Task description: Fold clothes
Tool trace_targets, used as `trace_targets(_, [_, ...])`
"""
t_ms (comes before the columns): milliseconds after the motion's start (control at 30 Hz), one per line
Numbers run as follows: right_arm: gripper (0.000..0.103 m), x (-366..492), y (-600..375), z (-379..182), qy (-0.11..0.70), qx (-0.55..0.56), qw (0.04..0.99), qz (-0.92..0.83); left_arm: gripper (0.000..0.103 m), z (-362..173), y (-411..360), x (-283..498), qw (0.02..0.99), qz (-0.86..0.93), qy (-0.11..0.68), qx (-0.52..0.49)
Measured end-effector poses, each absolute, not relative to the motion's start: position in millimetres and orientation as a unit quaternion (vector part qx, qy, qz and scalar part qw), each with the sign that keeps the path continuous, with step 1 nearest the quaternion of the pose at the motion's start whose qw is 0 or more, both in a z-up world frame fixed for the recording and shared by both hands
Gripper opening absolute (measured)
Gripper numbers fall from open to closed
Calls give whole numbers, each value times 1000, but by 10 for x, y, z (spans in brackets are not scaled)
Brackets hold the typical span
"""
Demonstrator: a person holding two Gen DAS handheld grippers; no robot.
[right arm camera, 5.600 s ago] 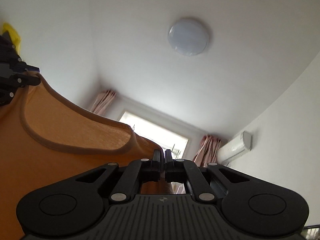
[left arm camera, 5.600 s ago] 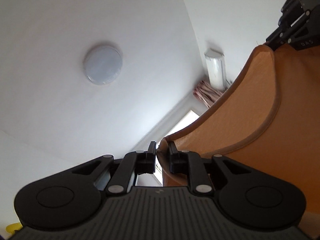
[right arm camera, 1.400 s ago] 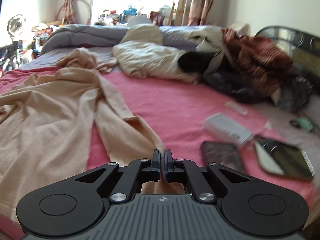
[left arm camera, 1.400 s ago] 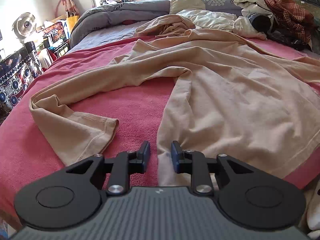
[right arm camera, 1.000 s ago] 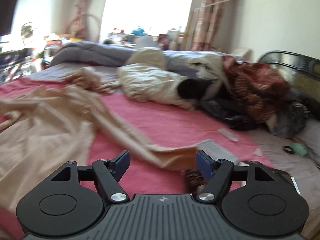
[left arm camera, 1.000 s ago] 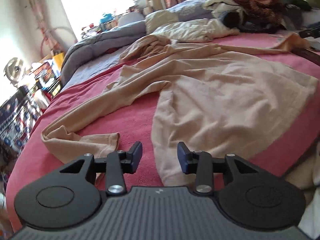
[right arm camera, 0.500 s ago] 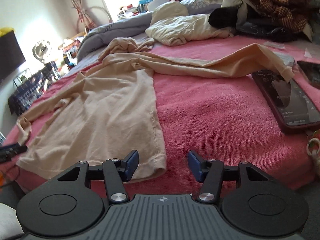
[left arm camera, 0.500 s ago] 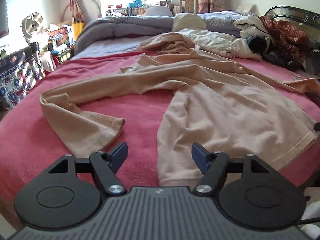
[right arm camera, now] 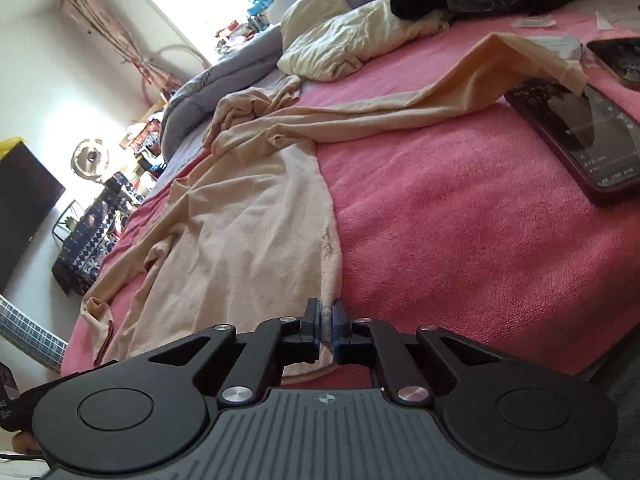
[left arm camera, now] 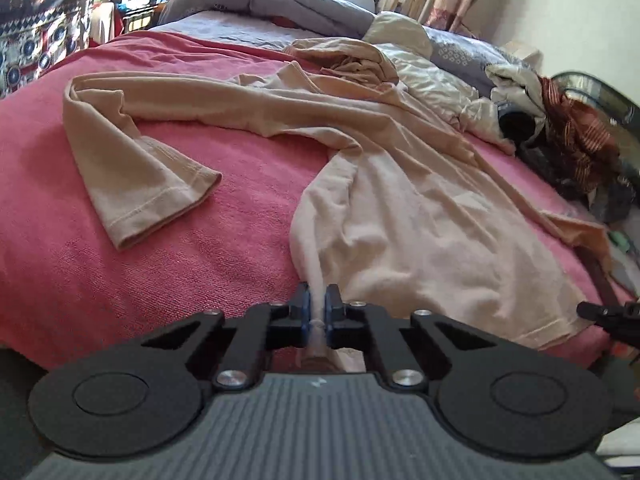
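Observation:
A beige long-sleeved shirt (left arm camera: 420, 216) lies spread on the pink bed cover (left arm camera: 120, 264), hem toward me, sleeves thrown out to each side. My left gripper (left arm camera: 316, 304) is shut on the hem's left corner, a strip of cloth pinched between its blue pads. In the right wrist view the same shirt (right arm camera: 248, 232) runs away from me, and my right gripper (right arm camera: 329, 316) is shut on the hem's right corner. The right gripper's black tip (left arm camera: 608, 314) shows at the right edge of the left wrist view.
A dark phone (right arm camera: 580, 136) lies on the pink cover (right arm camera: 460, 240) under the right sleeve's cuff (right arm camera: 560, 68). Cream bedding (left arm camera: 432, 80), a grey duvet (left arm camera: 280, 4) and a heap of dark and plaid clothes (left arm camera: 576, 148) fill the far side. A fan (right arm camera: 90, 158) and clutter stand beyond the bed.
Both grippers stood open over the hem corners half a second ago; each has now closed on its corner. Both views have rolled. Earlier the shirt hung in the air between them.

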State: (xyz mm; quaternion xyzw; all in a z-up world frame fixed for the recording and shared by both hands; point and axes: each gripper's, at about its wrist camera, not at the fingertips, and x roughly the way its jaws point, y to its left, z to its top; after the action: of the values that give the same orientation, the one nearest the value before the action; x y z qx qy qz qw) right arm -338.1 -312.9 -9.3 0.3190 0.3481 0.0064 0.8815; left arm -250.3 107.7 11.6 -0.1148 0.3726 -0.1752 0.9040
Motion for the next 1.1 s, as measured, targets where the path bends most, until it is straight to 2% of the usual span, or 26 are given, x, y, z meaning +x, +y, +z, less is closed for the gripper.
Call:
trace_targets(133, [7,-3532,-3207,367,300,343,890,35,3,706,1235,-2680,912,-261,280,-150])
trace_targets(200, [7,-3599,-3237,522,291,330,897,37,3,640,1206,-2663,907,-257,315,-112])
trace_targets(333, [8,-3557,-3205,345,374,268,888,-14,3,389,1128,-2603,886,-223,405,-25])
trace_targets(400, [8,-3501,-3154,190,419,227,878,-45,3,128,1059,-2607,877,-155,451,57])
trace_targets(433, [12,-3463,-3116,129,431,198,878,-58,3,39,1032,-2630,876,-125,455,98])
trace_targets(500, [13,-3339,-3099,156,421,167,890,-56,4,140,1047,-2610,893,-134,417,103])
trace_targets(533, [20,-3273,-3095,181,413,154,896,-53,5,267,1056,-2554,904,-148,391,91])
trace_targets(567, [36,-3172,-3110,236,398,143,905,-46,11,393,1064,-2499,914,-163,364,78])
trace_targets(600, [44,-3040,-3128,307,377,129,917,-36,16,510,1004,-2407,921,-179,337,78])
trace_targets(633, [57,-2890,-3143,372,353,111,929,-26,19,624,915,-2300,926,-195,311,84])
trace_targets(667, [61,-2711,-3141,429,332,91,939,-16,21,704,784,-2191,930,-210,289,92])
trace_targets(733, [66,-2292,-3093,510,298,46,953,-4,24,739,480,-2003,928,-245,260,106])
trace_targets(767, [69,-2072,-3064,535,285,23,958,0,33,681,284,-1906,924,-262,253,118])
trace_targets(833, [72,-1596,-2997,543,262,-21,965,15,40,489,-121,-1719,913,-284,251,151])
trace_targets(933, [74,-822,-2870,400,263,-83,961,24,40,21,-443,-1561,898,-269,291,192])
trace_targets(1100, [72,233,-2619,-58,300,-158,941,15,41,-407,-266,-1717,916,-275,254,145])
